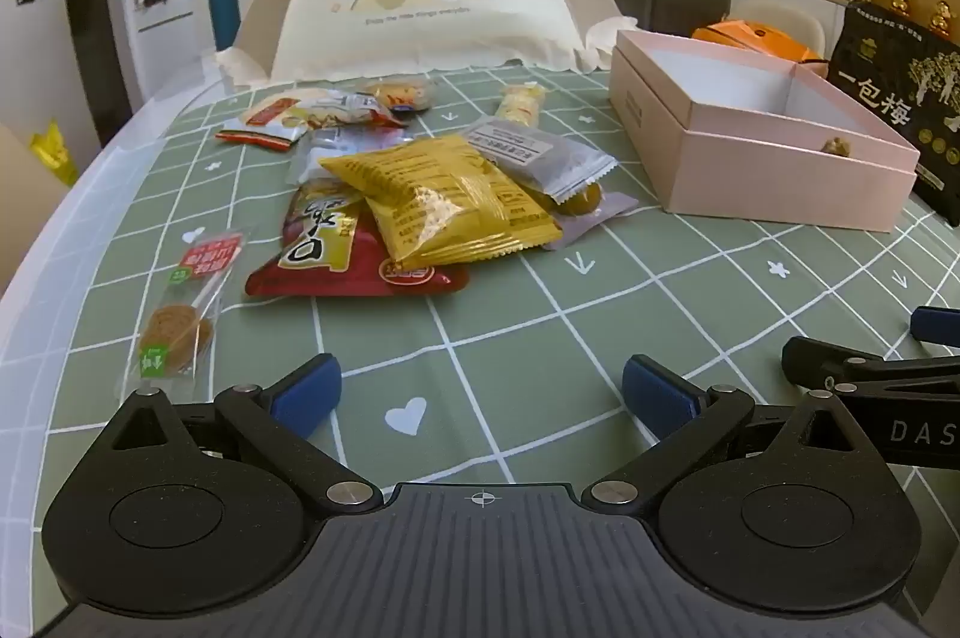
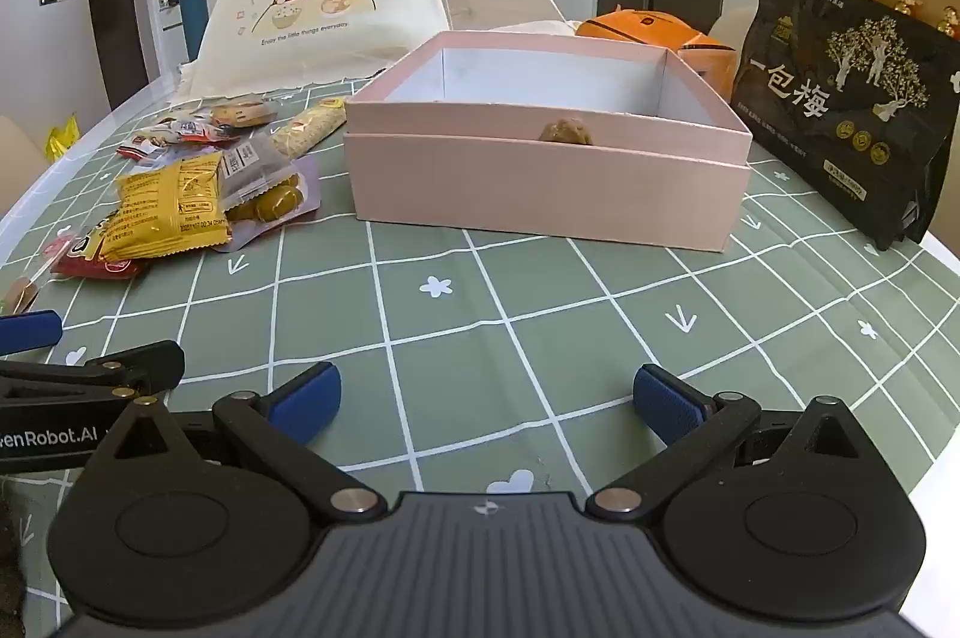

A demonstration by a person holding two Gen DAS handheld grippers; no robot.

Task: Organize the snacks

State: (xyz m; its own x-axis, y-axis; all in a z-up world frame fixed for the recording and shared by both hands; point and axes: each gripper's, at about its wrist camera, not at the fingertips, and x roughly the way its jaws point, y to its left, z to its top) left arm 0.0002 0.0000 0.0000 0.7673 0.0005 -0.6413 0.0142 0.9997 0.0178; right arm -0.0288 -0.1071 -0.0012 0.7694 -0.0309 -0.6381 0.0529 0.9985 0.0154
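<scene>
With both claws spread wide and empty, the snack pile (image 1: 414, 182) lies just ahead of the left gripper (image 1: 480, 392), while the right gripper (image 2: 486, 395) faces the pink box (image 2: 546, 176).

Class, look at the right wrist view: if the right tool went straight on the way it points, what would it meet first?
Probably the green checked tablecloth, since the open right tool tilts downward; beyond that, the pink cardboard box. Depth is uncertain.

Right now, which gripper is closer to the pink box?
Right. The right gripper faces the pink box almost straight ahead; the left gripper sits farther left, facing the snack pile.
</scene>
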